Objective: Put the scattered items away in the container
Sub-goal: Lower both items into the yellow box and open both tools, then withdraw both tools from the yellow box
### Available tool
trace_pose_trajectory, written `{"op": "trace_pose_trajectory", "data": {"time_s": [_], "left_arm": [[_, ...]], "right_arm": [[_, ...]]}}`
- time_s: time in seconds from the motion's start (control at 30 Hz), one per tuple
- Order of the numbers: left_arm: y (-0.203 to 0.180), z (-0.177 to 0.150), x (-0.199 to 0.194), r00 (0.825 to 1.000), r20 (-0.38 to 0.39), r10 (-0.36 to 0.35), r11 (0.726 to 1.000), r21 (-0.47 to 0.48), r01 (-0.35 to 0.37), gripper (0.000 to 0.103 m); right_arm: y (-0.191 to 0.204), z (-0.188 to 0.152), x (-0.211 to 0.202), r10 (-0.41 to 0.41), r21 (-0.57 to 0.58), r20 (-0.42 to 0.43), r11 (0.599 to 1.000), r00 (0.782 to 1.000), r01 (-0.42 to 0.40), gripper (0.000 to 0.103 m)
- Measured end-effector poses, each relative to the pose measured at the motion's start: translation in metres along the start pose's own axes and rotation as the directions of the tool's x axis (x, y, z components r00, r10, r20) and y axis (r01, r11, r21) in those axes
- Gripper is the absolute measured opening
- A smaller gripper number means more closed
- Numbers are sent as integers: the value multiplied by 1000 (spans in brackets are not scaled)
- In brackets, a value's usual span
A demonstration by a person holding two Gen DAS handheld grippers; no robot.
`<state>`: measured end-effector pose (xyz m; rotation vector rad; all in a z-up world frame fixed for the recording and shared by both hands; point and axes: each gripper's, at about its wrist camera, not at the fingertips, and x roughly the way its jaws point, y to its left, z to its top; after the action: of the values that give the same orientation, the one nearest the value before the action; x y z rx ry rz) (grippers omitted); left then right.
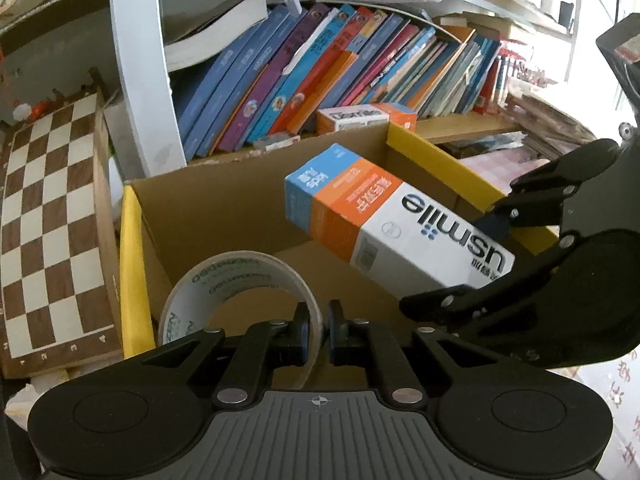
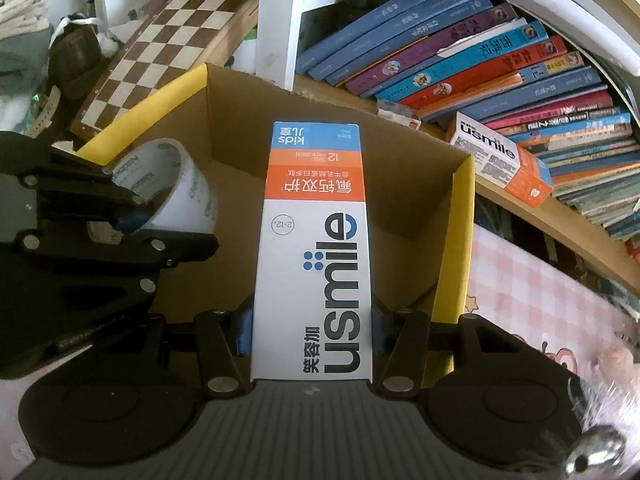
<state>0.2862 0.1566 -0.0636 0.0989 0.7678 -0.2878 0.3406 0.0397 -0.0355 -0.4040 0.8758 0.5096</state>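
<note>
An open cardboard box with yellow flaps [image 1: 132, 248] [image 2: 460, 232] stands in front of a bookshelf. My left gripper [image 1: 318, 334] is shut on the rim of a clear tape roll [image 1: 224, 280] and holds it over the box's left side; the roll also shows in the right wrist view [image 2: 180, 188]. My right gripper [image 2: 312, 332] is shut on a white, orange and blue usmile toothpaste box [image 2: 314, 240] and holds it above the box's opening. In the left wrist view that toothpaste box [image 1: 384, 224] hangs tilted over the carton, with the right gripper's fingers [image 1: 496, 216] at its end.
A second usmile box [image 2: 500, 160] [image 1: 360, 116] lies on the wooden shelf before a row of leaning books [image 1: 320, 68]. A wooden chessboard [image 1: 52, 224] [image 2: 172, 36] leans left of the carton. A white shelf post [image 1: 140, 80] stands behind it. A pink checked cloth [image 2: 532, 292] lies to the right.
</note>
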Motion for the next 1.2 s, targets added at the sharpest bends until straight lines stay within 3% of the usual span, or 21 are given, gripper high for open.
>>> {"op": "trace_pose_trajectory", "data": {"time_s": [0.27, 0.37, 0.67, 1.0, 1.2], "left_arm": [[-1, -2, 1, 1000, 2, 10, 1000, 4, -10, 16], [0, -2, -2, 999, 6, 51, 999, 7, -51, 32], [-6, -2, -38, 990, 107, 89, 996, -8, -88, 63], [-26, -22, -88, 984, 156, 91, 995, -42, -85, 74], [-34, -43, -113, 983, 158, 99, 993, -80, -87, 82]], "right_arm": [[-1, 0, 1, -3, -18, 2, 1000, 1000, 3, 51], [-2, -1, -2, -16, -20, 13, 1000, 1000, 16, 53], [-10, -4, -38, -26, 45, 85, 999, 996, 22, 56], [4, -30, -93, -46, 89, 183, 996, 982, 30, 61], [10, -58, -115, -56, 135, 197, 990, 979, 30, 64]]}}
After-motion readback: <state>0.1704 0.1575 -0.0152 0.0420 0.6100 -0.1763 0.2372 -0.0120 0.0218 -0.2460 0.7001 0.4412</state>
